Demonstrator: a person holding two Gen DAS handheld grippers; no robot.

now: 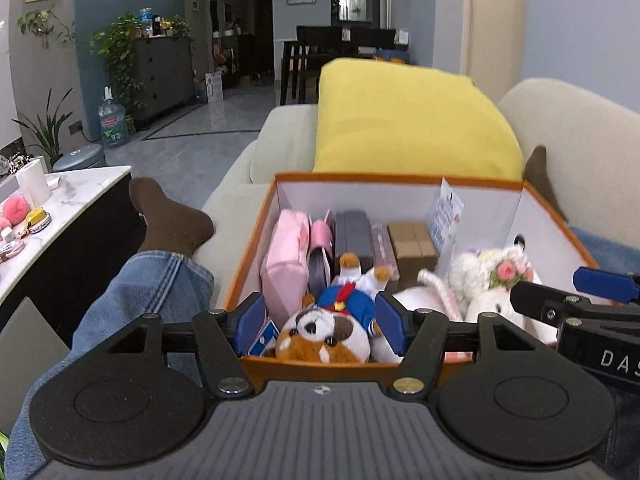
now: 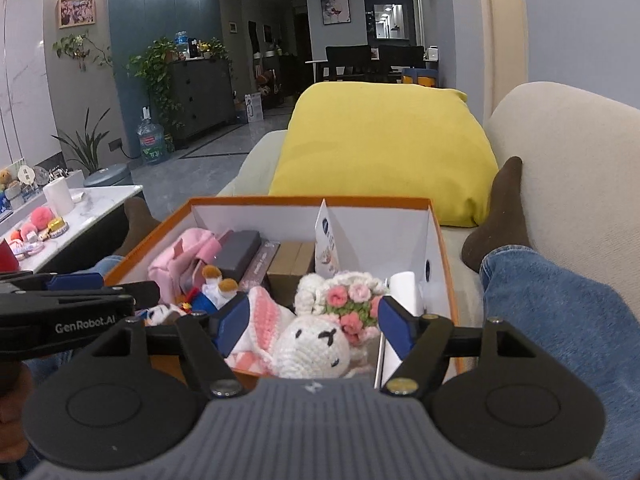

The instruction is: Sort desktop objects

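Observation:
An orange box (image 1: 256, 248) with white walls rests on the sofa between the person's legs; it also shows in the right wrist view (image 2: 442, 256). My left gripper (image 1: 320, 320) is open, its blue pads either side of a brown dog plush in a blue sailor suit (image 1: 324, 330) lying in the box. My right gripper (image 2: 314, 326) is open around a white crocheted bunny with pink flowers (image 2: 316, 344). The bunny shows at the right in the left wrist view (image 1: 492, 284). Behind lie a pink pouch (image 1: 284, 264), a grey case (image 1: 352, 236) and a cardboard box (image 1: 412, 244).
A yellow cushion (image 1: 404, 120) leans on the beige sofa (image 1: 572, 128) behind the box. A marble table (image 1: 68, 204) at the left carries a paper roll (image 1: 32, 180), pink pompoms and small trinkets. The person's jeans and brown socks flank the box.

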